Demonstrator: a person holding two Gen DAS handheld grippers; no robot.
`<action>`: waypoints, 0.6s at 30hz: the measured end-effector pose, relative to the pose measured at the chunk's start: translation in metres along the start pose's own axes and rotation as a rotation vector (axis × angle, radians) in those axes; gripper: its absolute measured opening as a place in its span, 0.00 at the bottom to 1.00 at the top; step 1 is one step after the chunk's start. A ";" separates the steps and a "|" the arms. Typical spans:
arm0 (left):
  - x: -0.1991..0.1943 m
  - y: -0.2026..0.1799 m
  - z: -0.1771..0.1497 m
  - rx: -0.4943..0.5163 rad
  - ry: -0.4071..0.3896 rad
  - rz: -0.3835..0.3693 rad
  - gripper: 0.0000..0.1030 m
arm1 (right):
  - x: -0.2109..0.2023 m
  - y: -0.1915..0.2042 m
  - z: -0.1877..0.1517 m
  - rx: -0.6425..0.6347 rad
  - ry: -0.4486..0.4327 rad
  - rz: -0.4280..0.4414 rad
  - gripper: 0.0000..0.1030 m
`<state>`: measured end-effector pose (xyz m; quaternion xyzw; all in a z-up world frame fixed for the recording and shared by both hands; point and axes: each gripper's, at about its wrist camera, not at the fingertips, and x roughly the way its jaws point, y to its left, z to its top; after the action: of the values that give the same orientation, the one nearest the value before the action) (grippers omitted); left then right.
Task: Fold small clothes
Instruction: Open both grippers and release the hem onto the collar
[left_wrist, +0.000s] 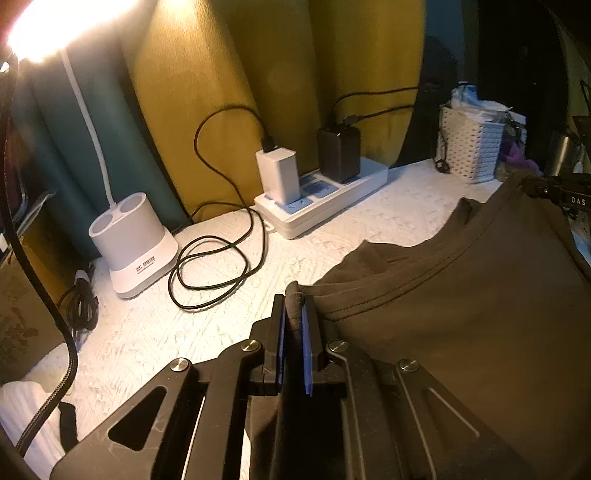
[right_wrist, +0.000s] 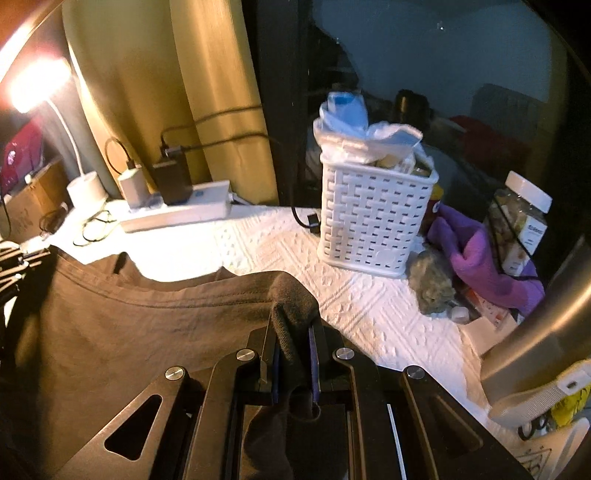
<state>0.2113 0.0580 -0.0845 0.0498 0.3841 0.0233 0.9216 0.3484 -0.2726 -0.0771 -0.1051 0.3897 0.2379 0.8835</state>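
Left wrist view: the left gripper (left_wrist: 294, 314), its blue-padded fingers (left_wrist: 307, 332) drawn close together, pinches a bunched fold of a dark brown cotton T-shirt (left_wrist: 461, 295). The shirt is spread between the two grippers over the white textured desk (left_wrist: 147, 332), collar seam running across its upper edge. A black part of the right gripper (left_wrist: 561, 192) shows at the shirt's far corner. Beyond the shirt stand a white power strip (left_wrist: 325, 199) carrying a white charger (left_wrist: 279, 177) and a black charger (left_wrist: 338, 153), a coiled black cable (left_wrist: 214, 273), and a white lamp base (left_wrist: 133, 245) whose neck rises to a lit lamp head (left_wrist: 37, 29). A white woven plastic basket (left_wrist: 471, 144) stands at the desk's far right.

Right wrist view: the right gripper (right_wrist: 293, 332), likewise nearly closed, clamps a bunched corner of the shirt (right_wrist: 147, 325). The basket (right_wrist: 373, 218), stuffed with plastic bags, stands just ahead of it; beside the basket lie a purple cloth (right_wrist: 476, 262) and a clear jar with a white lid (right_wrist: 521, 225). Yellow curtains (right_wrist: 166, 74) hang behind the desk (right_wrist: 369, 306).
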 end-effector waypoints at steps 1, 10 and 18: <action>0.004 0.002 0.000 -0.008 0.009 0.010 0.06 | 0.005 0.000 0.000 -0.002 0.009 -0.007 0.12; 0.034 0.012 -0.011 -0.038 0.076 0.063 0.06 | 0.043 0.002 -0.011 -0.043 0.091 -0.080 0.12; 0.049 0.030 -0.018 -0.092 0.131 0.111 0.07 | 0.054 -0.004 -0.011 -0.025 0.119 -0.147 0.26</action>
<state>0.2334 0.0927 -0.1284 0.0268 0.4387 0.0953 0.8931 0.3749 -0.2614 -0.1242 -0.1582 0.4299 0.1705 0.8724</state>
